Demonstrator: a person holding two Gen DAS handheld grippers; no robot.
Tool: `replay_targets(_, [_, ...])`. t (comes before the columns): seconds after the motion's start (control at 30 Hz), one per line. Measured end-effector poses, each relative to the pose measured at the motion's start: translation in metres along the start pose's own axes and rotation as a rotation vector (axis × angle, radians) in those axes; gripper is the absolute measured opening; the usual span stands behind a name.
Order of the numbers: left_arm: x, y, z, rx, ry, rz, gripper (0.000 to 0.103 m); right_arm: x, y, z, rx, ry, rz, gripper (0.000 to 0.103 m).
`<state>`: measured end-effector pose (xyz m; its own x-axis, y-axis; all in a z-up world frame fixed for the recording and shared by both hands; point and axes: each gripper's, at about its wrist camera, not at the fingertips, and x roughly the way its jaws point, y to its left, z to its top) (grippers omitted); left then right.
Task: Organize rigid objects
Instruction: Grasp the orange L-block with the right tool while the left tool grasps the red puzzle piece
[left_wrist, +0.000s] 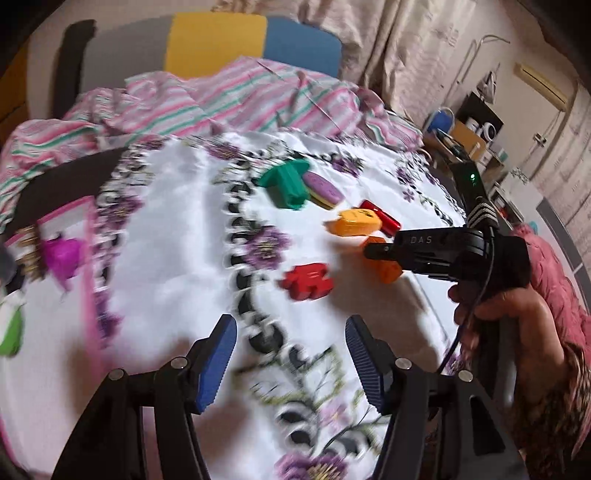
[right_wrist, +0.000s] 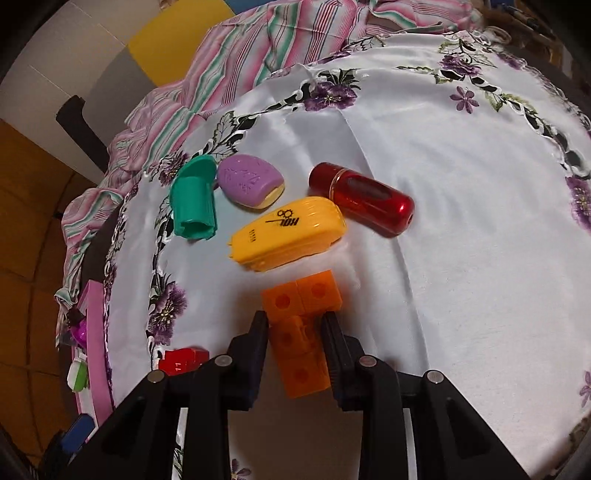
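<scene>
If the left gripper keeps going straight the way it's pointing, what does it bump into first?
Probably the red puzzle-shaped block, lying ahead of the open left gripper. Only floral tablecloth shows before it, though motion blur leaves the depth uncertain.

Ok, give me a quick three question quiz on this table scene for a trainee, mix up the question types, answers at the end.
1. True or false: the left tongs hold a block.
2. Which item do the right tongs clamp? A) red cylinder B) orange block piece C) green piece
3. Fill in: the yellow case lies between the orange block piece and the ___ soap-shaped item.

Key: 1 false; 2 B; 3 purple.
</scene>
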<state>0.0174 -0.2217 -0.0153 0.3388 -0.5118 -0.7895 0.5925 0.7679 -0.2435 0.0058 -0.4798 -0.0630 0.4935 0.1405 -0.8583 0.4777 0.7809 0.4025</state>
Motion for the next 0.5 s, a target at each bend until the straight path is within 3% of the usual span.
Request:
replay_targets(0.3, [0.075, -0.020, 0.025, 0.024, 0.101, 0.087, 0.062, -0.001, -0.009, 0.006, 0.044, -0.012, -0.006, 0.030])
replay_targets(0.43, [0.086, -0.018, 0.028, -0.004, 0.106, 0.091, 0.063, 0.000, -0.008, 0.006, 0.035, -0.009, -0.003, 0.030])
replay_targets(0.5, [0.089, -0.023, 0.027, 0.033, 0.091, 0.116, 0.063, 0.000, -0.007, 0.005, 0.028, -0.006, 0.002, 0.030])
